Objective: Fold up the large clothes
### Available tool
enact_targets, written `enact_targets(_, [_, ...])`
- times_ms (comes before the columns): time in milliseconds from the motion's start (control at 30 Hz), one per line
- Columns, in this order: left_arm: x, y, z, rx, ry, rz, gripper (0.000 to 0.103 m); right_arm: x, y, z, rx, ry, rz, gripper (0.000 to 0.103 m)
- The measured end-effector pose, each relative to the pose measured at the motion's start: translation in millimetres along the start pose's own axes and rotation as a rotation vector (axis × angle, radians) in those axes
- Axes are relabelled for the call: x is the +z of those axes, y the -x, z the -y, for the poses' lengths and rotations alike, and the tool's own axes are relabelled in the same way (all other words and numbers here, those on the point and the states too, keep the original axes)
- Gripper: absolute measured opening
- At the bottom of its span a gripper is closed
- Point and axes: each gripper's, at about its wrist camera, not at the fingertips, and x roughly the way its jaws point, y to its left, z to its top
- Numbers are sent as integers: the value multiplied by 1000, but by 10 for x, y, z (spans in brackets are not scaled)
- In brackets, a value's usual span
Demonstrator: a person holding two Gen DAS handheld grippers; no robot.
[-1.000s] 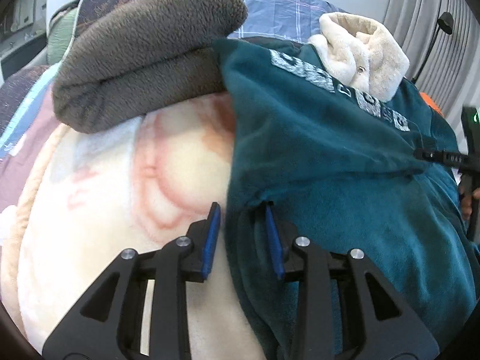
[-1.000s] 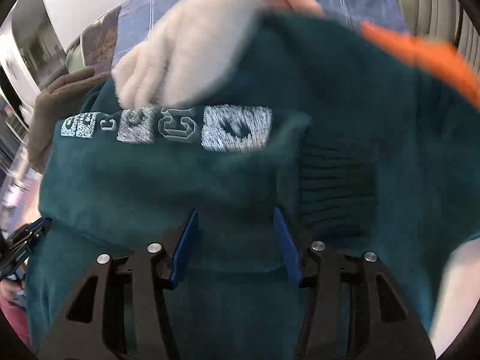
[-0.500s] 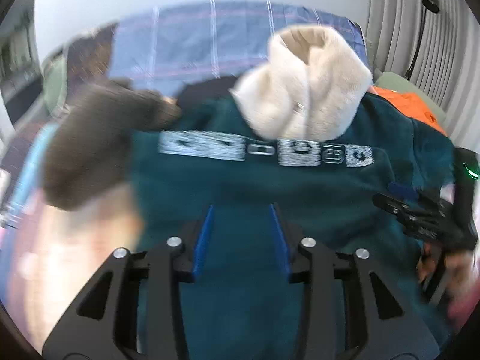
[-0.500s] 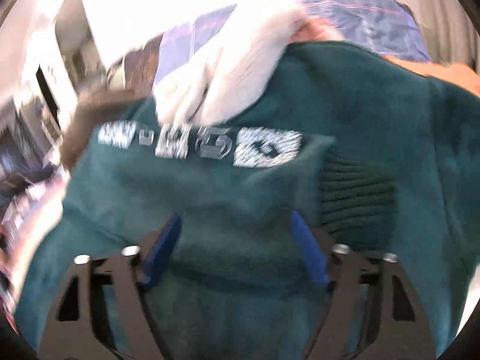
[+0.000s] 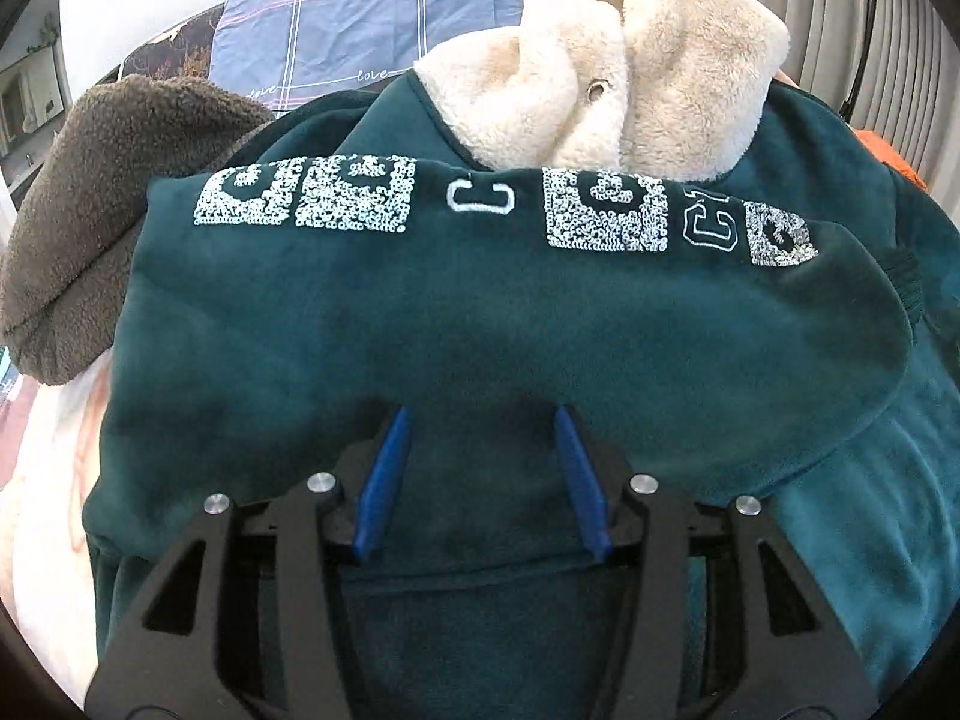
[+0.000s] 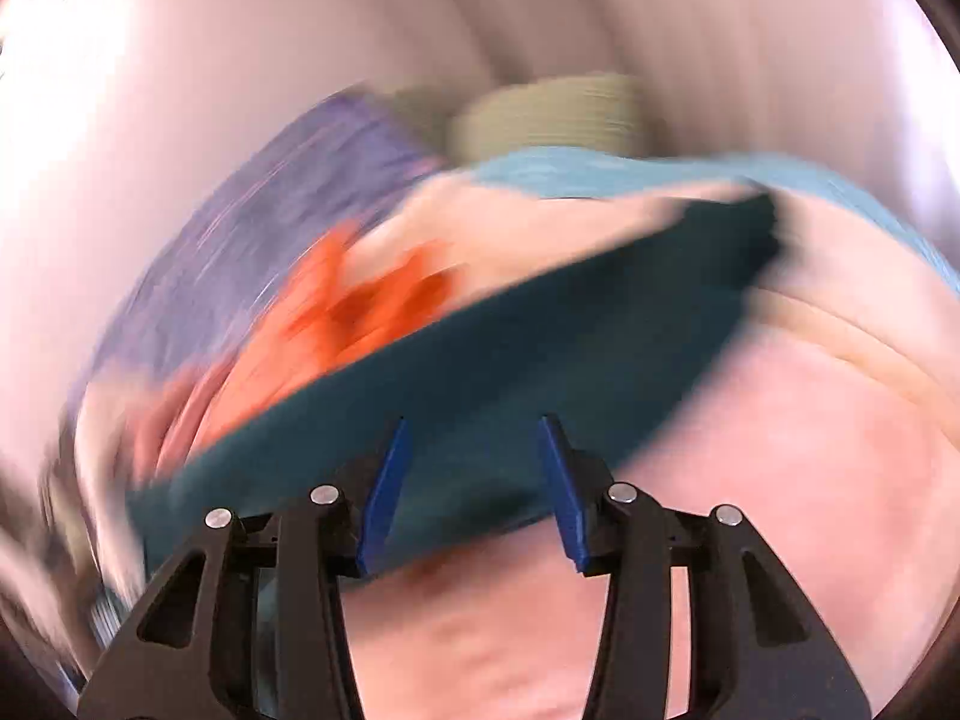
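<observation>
Nearest the left camera, left gripper [image 5: 480, 474]: jaws just opened, standing apart over the teal sweatshirt [image 5: 510, 312], pinching nothing. Beyond, sequin lettering [image 5: 312, 192], then cream fleece hood [image 5: 606, 60]; grey fleece [image 5: 90, 210] at left, checked bedsheet [image 5: 336, 30] farthest. Right gripper [image 6: 474, 480]: jaws apart, seemingly empty, above a blurred teal edge [image 6: 540, 348].

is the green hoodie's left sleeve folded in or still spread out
Folded in: in the left wrist view the sleeve lies across the green hoodie under the sequin lettering, its ribbed cuff at the right.
</observation>
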Motion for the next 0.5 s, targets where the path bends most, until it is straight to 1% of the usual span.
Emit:
enact_targets(33, [4,-5,4,2,-1,0,52,77,-43,182,-26,-47,0,56])
enact_targets(133, [-10,-2,-24,1,1,0,53,167,-246,354,-57,-84,-31,61])
enact_targets(167, [-4,4,-19,1,2,0,53,160,-312,365,-50,-98,-46,61])
enact_targets(200, [-3,1,-20,-1,4,0,54,162,-408,392,-40,-119,-64,64])
enact_targets(233, [-2,3,-16,-2,5,0,54,135,-491,341,-38,-133,-63,66])
enact_targets(300, [-5,1,-29,-6,9,1,54,168,-548,386,-44,-176,-40,66])
enact_targets(367, [0,2,-31,-12,15,1,54,240,-568,487,-55,-253,-27,54])
enact_targets(400, [2,0,-36,-15,17,1,54,288,-571,530,-65,-283,-23,40])
enact_targets(433, [1,-4,-44,-18,19,2,54,284,-566,558,-57,-316,-22,29])
enact_targets(467, [-1,-7,-54,-21,21,2,55,284,-568,606,-27,-350,-24,25])
enact_targets(500, [1,-8,-60,-23,22,2,55,288,-556,611,0,-369,-28,19])
